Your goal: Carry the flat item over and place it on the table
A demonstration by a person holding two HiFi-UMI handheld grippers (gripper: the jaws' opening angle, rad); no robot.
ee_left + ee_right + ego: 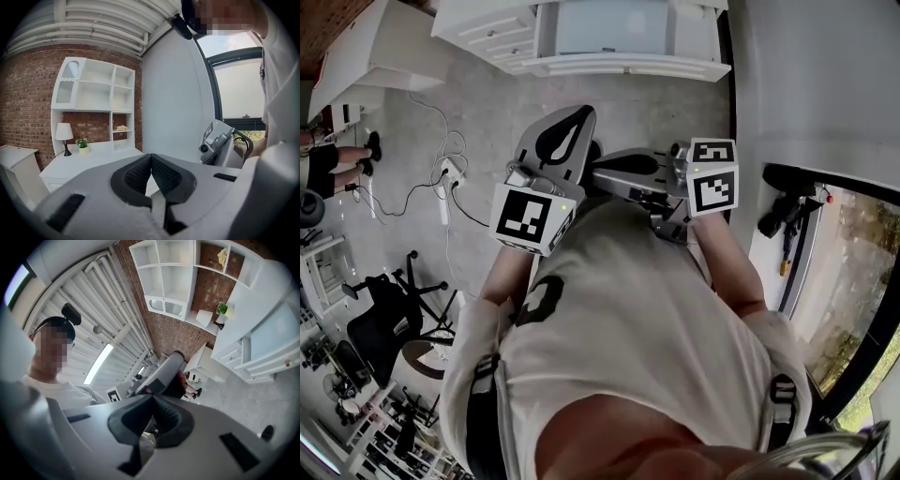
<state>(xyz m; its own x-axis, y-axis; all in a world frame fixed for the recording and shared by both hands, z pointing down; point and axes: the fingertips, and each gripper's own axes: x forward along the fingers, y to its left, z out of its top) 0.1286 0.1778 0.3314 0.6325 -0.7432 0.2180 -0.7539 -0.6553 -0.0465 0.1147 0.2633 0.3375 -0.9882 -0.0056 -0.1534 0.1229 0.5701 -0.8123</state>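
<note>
My left claw (151, 157) and right claw (152, 397) are both pinched together, empty. Ahead is the white table (108, 156), carrying a lamp (64, 133) and a plant (83, 145).

Brick wall (28, 93); white shelving (96, 101)

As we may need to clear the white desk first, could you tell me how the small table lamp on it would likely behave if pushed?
The table lamp likely tips easily: its wide shade sits on a thin stem. It looks small, so probably light. Slid along the white desk, it may bump the potted plant standing close beside it.
</note>
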